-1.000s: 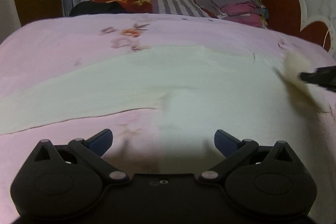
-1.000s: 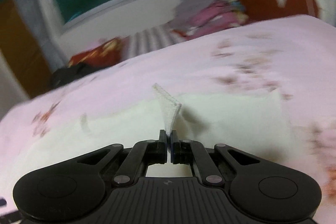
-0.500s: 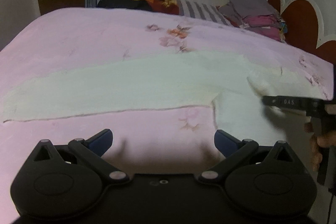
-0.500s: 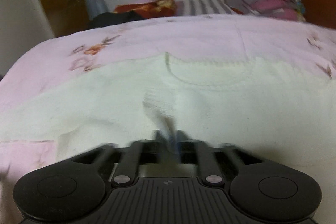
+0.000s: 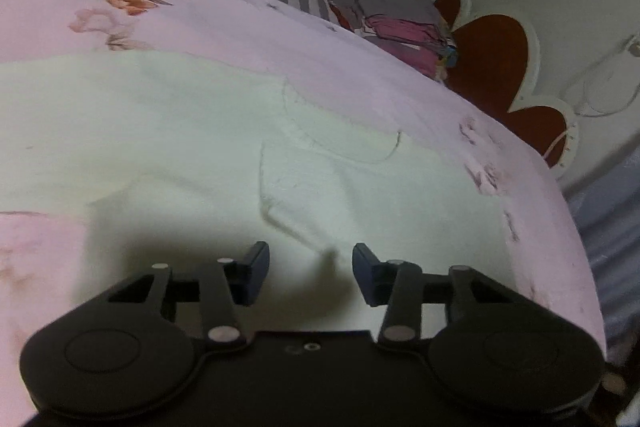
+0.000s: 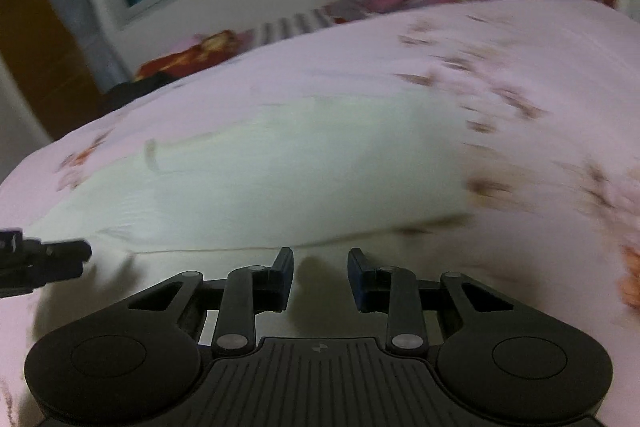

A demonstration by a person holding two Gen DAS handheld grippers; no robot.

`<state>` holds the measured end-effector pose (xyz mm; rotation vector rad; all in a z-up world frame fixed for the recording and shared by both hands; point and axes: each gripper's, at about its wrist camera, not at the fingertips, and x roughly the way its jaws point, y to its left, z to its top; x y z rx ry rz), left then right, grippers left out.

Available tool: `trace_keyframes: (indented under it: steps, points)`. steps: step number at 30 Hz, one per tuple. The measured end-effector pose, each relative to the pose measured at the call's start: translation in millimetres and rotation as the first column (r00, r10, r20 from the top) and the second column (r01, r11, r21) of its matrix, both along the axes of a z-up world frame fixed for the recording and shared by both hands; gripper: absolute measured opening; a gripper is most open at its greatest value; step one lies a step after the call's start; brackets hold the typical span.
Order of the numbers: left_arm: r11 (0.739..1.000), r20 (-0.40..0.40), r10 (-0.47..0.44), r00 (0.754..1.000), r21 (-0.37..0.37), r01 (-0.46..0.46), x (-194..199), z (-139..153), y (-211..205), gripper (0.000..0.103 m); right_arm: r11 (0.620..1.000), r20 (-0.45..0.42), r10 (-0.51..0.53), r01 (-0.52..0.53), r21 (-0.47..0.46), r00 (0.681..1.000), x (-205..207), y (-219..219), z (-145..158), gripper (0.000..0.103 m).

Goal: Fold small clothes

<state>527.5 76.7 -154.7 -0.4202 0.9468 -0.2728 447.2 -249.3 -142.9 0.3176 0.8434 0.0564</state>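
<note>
One cream garment [image 5: 208, 131] is being seen lying on one pink bedspread [image 5: 224, 23]. Two grippers are being shown, left [image 5: 310, 269] and right [image 6: 319, 277]. One clothes pile [image 5: 400, 23] is being counted by the headboard [image 5: 492, 63].

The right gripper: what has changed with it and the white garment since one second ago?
The right gripper let go: it was shut on a lifted corner of the white garment, now it is open and the cloth lies flat. The left gripper narrowed but stays open, empty. The clothes pile did not move.
</note>
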Motion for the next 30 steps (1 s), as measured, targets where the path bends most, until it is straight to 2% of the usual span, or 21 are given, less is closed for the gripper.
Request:
trace_keyframes:
  steps: [2,7,9,12,15,19,23,30]
  points:
    - [1.0,-0.011,0.006,1.0,0.011,-0.006,10.1,-7.9,-8.8,0.036,0.999,-0.012,-0.04,0.04,0.019,0.999,-4.1,-23.7,-0.5,0.031]
    - [0.999,-0.002,0.01,1.0,0.034,-0.01,18.9,-22.0,-21.0,0.003,0.989,-0.04,-0.1,0.103,0.101,0.994,0.9,-59.1,-9.3,0.031]
    - [0.999,0.019,0.015,1.0,0.031,-0.016,18.0,-18.4,-20.3,0.003,0.987,-0.046,-0.095,0.1,0.129,0.994,5.0,-64.5,-10.5,0.031]
    - [0.999,0.093,0.02,0.996,0.036,-0.023,5.2,0.8,-13.3,0.003,0.989,-0.048,-0.082,0.087,0.122,0.995,10.2,-62.2,-10.2,0.031]
    - [0.997,0.132,0.035,0.991,0.064,-0.044,-2.6,14.7,2.0,0.003,0.989,-0.048,-0.079,0.084,0.118,0.996,10.7,-61.7,-11.5,0.031]
    - [0.992,0.147,0.074,0.986,0.087,-0.087,-10.8,19.3,28.3,0.003,0.991,-0.047,-0.081,0.086,0.102,0.996,14.5,-58.3,-12.3,0.031]
    - [0.99,0.137,0.11,0.985,0.078,-0.121,-16.7,16.0,49.5,0.003,0.994,-0.049,-0.075,0.079,0.074,0.996,14.4,-52.3,-11.8,0.031]
    - [0.988,0.131,0.113,0.985,0.087,-0.125,-18.5,7.5,54.9,0.003,0.996,-0.049,-0.069,0.071,0.049,0.996,15.4,-49.5,-13.8,0.031]
